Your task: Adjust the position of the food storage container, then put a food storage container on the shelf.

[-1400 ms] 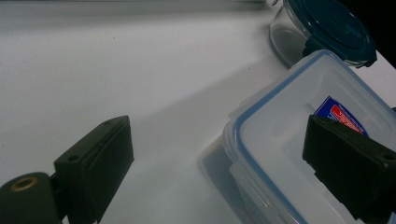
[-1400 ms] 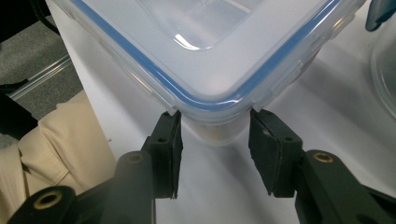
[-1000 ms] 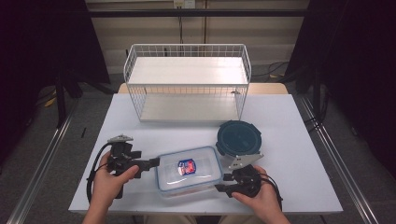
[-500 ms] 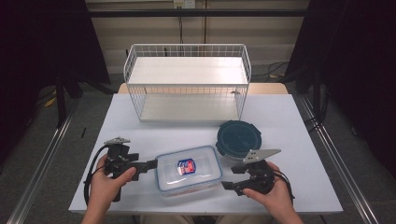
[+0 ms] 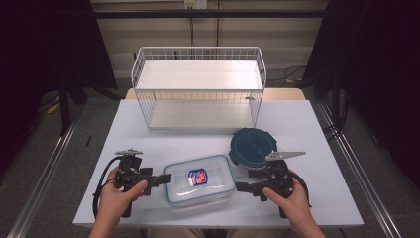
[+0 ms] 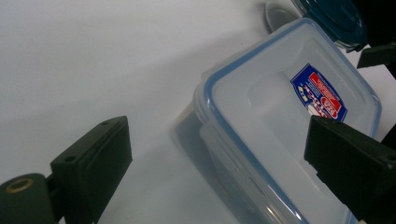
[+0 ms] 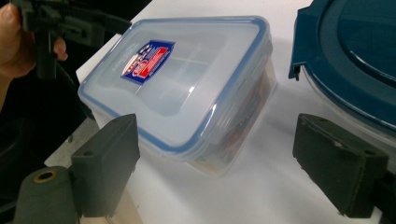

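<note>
A clear rectangular box [image 5: 200, 181] with a blue-edged lid and a red and blue sticker lies near the table's front edge. My left gripper [image 5: 166, 177] stands open at its left end, and in the left gripper view [image 6: 219, 172] the box [image 6: 280, 116] lies between and ahead of the wide jaws. My right gripper [image 5: 240, 187] is open just right of the box. Its jaws [image 7: 229, 172] have just been opening, and the box [image 7: 187, 88] lies ahead of them untouched. A round dark teal lidded container [image 5: 252, 147] sits behind the right gripper.
A white wire basket [image 5: 198, 49] stands at the back of the white table [image 5: 307, 129]. The round container [image 7: 359, 60] is close to the right gripper's right jaw. Bare table lies to the left and right of both hands.
The right gripper has drawn back to the right, away from the box's end, and its jaws have spread apart. The left gripper and the box have stayed put.
</note>
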### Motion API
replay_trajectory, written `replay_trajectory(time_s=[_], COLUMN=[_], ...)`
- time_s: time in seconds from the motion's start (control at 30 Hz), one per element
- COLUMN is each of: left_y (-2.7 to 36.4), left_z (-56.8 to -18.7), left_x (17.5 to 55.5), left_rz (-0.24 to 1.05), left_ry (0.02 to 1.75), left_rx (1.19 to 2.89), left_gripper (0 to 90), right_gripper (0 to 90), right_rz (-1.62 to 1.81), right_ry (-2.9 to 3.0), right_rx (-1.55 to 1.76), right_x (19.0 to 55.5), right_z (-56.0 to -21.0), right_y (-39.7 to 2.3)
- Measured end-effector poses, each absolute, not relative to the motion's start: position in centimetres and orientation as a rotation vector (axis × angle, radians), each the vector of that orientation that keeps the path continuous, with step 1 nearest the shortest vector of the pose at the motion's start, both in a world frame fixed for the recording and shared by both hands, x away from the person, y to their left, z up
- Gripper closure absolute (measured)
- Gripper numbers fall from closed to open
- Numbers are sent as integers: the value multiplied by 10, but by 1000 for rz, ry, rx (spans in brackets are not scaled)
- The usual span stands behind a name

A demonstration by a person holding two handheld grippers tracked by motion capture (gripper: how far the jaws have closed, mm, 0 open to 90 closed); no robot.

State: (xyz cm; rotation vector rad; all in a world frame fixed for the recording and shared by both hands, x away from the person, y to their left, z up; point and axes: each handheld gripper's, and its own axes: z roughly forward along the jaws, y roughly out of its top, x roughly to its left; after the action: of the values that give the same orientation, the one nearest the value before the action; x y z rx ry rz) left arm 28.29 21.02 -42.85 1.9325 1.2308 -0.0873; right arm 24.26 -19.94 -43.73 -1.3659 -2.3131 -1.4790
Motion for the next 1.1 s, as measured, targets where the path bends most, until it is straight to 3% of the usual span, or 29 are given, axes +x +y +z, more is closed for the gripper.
replay_trajectory(time_s=[1.1], left_y=[204], left_z=[-439], left_x=[279], left_rz=[-173], left_ry=[1254], left_rx=[1936], left_gripper=[80], right_gripper=[138], right_rz=[-1454], right_ry=[-2187], right_rx=[-1457], right_x=[264], right_z=[-441], right_y=[-179])
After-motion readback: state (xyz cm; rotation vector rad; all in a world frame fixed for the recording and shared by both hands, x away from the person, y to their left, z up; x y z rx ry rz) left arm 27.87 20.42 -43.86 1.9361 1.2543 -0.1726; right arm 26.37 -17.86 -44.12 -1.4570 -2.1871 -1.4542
